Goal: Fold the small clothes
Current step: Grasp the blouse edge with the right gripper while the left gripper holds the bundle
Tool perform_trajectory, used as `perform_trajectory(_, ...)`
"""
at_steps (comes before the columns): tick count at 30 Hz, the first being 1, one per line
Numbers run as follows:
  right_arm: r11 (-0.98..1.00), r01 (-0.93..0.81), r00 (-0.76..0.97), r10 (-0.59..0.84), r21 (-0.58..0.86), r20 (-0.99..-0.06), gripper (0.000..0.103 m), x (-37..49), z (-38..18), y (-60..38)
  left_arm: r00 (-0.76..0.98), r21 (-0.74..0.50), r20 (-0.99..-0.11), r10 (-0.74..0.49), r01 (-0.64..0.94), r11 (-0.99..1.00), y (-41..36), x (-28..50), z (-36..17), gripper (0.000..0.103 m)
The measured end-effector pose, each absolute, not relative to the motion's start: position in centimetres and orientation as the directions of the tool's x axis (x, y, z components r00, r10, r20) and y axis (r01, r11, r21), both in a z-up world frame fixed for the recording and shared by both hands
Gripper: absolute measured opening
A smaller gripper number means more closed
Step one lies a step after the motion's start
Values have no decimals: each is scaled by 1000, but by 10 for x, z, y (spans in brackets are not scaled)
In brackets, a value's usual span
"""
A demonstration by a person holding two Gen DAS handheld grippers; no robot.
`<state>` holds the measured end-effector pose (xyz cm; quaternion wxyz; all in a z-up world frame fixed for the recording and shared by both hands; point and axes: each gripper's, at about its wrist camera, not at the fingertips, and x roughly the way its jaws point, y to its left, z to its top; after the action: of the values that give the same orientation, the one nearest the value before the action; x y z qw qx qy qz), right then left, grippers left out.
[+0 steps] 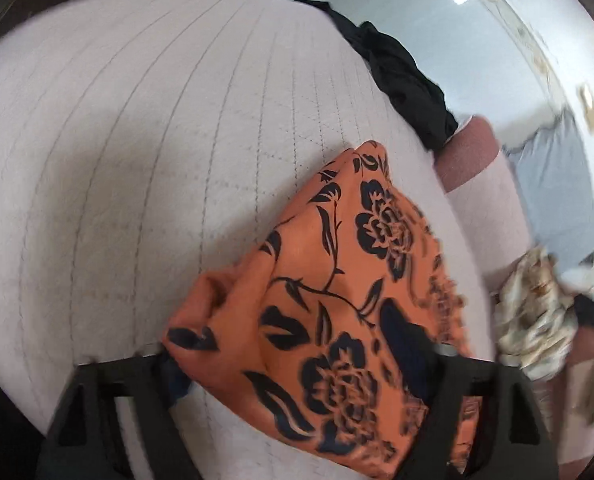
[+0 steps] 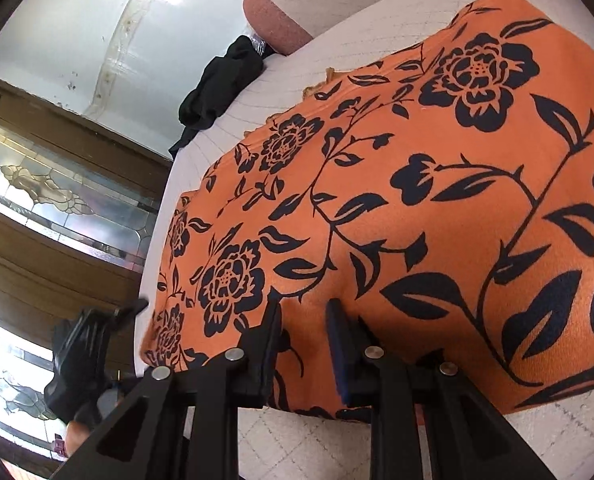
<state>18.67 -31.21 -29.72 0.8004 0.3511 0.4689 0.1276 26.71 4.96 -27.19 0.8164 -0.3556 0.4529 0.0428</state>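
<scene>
Orange floral garment (image 2: pixel 417 184), spread over quilted white mattress (image 1: pixel 137 140), reaching toward its near edge. Left tool (image 1: pixel 301 364) clenched on a bunched corner of that cloth, lifted clear of the bed, probably to carry it across for a fold. Right tool (image 2: pixel 303 312) parted, fingertips resting on or just above the flat fabric with nothing pinched between; likely placed to pin the layer down or to find a hem. Black garment (image 1: pixel 401 72) heaped at the far edge of the mattress, well apart, seemingly waiting its turn. Patterned beige cloth (image 1: pixel 537 312) off the right side, blurred, beside a pink bolster (image 1: pixel 469 156). Folding apparently midway.
</scene>
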Motion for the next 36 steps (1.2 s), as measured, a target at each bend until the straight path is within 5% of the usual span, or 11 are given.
perform_trajectory(1,722,123,528,533,681,-661,27,187,-297,-312,576,-511,-784,-232,-386,768,48,266,-271,36)
perform_trajectory(4,723,116,524,538,681,-661,27,188,-297,-313,582,-537,-769,-264,-364,761,48,266,-267,24)
perform_trajectory(11,719,120,514,545,685,-662,24,190,-299,-315,642,-451,-733,-225,-211,867,10,269,-204,22)
perform_trajectory(18,626,159,601,552,764,-578,27,172,-287,-366,669,-349,-671,-319,94,932,-88,266,-140,20)
perform_trajectory(26,380,199,712,577,903,-400,29,147,-294,-451,562,-302,-708,-428,308,902,-194,265,-164,19)
perform_trajectory(28,285,218,714,606,933,-351,48,150,-299,-465,492,-312,-753,-436,316,896,-212,270,-192,18)
perform_trajectory(29,238,225,712,622,945,-327,74,154,-301,-470,467,-318,-770,-435,310,896,-216,271,-201,18)
perform_trajectory(32,183,196,706,656,963,-268,78,173,-295,-475,401,-334,-807,-433,295,895,-218,270,-229,18)
perform_trajectory(36,241,200,617,722,950,-314,78,223,-291,-467,422,-298,-796,-433,350,888,-217,261,-226,18)
